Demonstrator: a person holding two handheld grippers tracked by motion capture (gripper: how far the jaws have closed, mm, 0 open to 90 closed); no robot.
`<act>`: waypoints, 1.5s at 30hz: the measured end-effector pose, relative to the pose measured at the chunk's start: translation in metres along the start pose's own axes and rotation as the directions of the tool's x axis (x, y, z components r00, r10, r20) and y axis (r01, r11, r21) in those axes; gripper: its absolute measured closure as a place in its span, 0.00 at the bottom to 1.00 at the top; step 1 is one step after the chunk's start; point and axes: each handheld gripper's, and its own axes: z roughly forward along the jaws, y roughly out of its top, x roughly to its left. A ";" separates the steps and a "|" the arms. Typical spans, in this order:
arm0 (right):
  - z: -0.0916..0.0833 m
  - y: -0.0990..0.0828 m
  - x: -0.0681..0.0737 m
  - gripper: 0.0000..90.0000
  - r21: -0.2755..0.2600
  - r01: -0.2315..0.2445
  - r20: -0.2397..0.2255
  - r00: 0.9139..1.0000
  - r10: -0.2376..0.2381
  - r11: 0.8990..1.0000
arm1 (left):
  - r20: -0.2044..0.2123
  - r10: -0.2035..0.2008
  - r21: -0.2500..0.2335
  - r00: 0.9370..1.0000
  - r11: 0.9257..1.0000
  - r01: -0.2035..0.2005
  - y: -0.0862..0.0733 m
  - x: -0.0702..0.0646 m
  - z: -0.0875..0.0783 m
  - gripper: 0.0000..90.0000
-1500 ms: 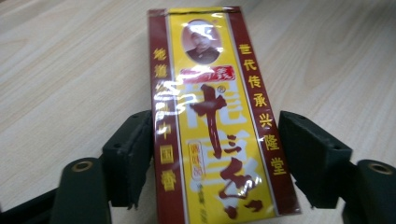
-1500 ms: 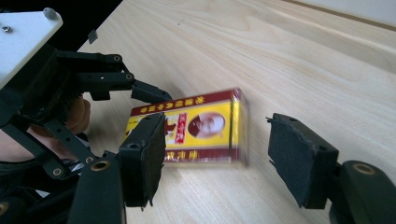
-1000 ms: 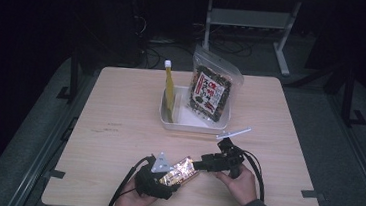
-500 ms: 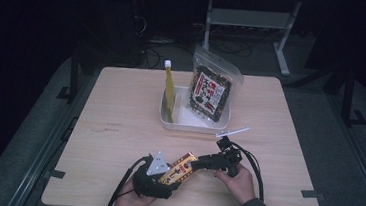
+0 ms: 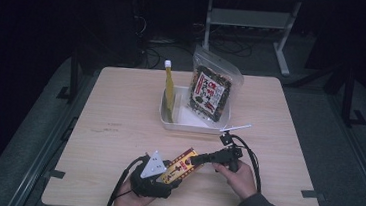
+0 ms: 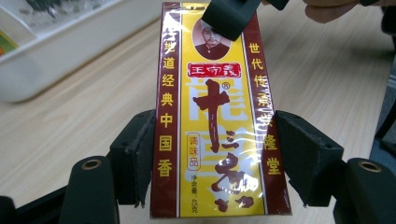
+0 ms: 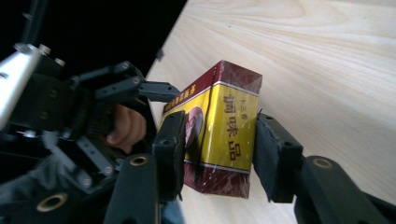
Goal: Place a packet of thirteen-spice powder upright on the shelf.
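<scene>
A yellow and maroon box (image 5: pixel 180 167) with Chinese lettering is held just above the table near its front edge. My left gripper (image 5: pixel 172 175) is shut on the box's near half, and in the left gripper view (image 6: pixel 215 158) its pads press the two maroon long edges of the box (image 6: pixel 212 121). My right gripper (image 5: pixel 197 159) comes in from the right onto the box's far end. Its jaws have just been closing. In the right gripper view (image 7: pixel 215 154) both pads sit against the box (image 7: pixel 224 135), one on each side.
A white tray (image 5: pixel 169 119) stands at the table's middle back, holding an upright yellow bottle (image 5: pixel 169 89) and a dark snack bag (image 5: pixel 209 90). Bare wooden table (image 5: pixel 113 127) stretches to the left and right of the hands. The table's front edge is close below them.
The right gripper's jaws have closed in onto the far end of the box. The left gripper has kept still with the box in it.
</scene>
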 end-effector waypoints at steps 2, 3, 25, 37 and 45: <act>-0.001 0.003 0.001 0.64 0.012 -0.010 -0.010 1.000 0.010 1.000 | -0.008 0.009 -0.006 1.000 1.000 -0.009 0.000 0.000 -0.002 0.36; -0.001 0.005 0.003 0.64 0.020 -0.009 -0.004 1.000 0.009 1.000 | -0.009 0.007 -0.012 1.000 1.000 -0.007 0.000 0.000 -0.002 0.36; 0.012 0.053 0.062 0.76 0.109 0.035 0.160 0.986 -0.053 0.993 | -0.037 -0.065 -0.030 0.997 0.998 0.064 -0.006 0.024 -0.010 0.30; -0.013 0.087 0.088 0.76 0.017 0.094 0.331 0.939 -0.094 0.995 | -0.100 -0.141 -0.074 0.985 0.988 0.134 -0.013 0.046 -0.028 0.25; -0.025 0.111 0.095 0.76 -0.036 0.102 0.415 0.906 -0.078 0.994 | -0.109 -0.169 -0.067 0.980 0.984 0.162 -0.019 0.055 -0.029 0.25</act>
